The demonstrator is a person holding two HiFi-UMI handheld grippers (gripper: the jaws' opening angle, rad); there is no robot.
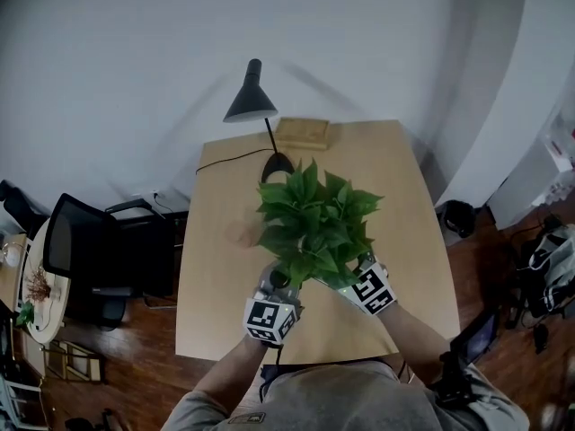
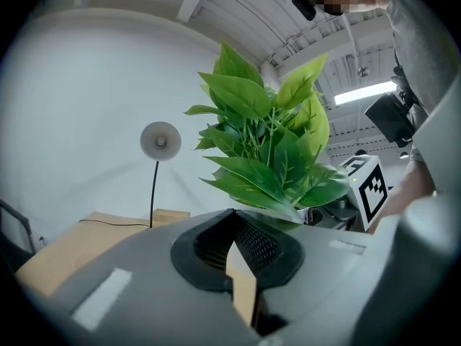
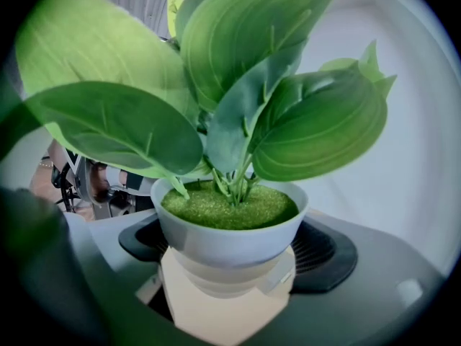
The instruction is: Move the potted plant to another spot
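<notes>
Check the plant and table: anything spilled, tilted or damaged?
Nothing stands out. The potted plant sits upright in the right gripper, its green filling level, and the table shows no spill.

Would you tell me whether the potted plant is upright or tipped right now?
Upright: the pot has a level-looking rim between the jaws of the right gripper, and its stems rise straight up.

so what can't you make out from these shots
pot: in the head view, hidden under the leaves.
pot's underside and any gap above the table: leaves cover it in the head view, the pot's own bulge in the right gripper view.
lamp foot: in the left gripper view, behind the left gripper.
</notes>
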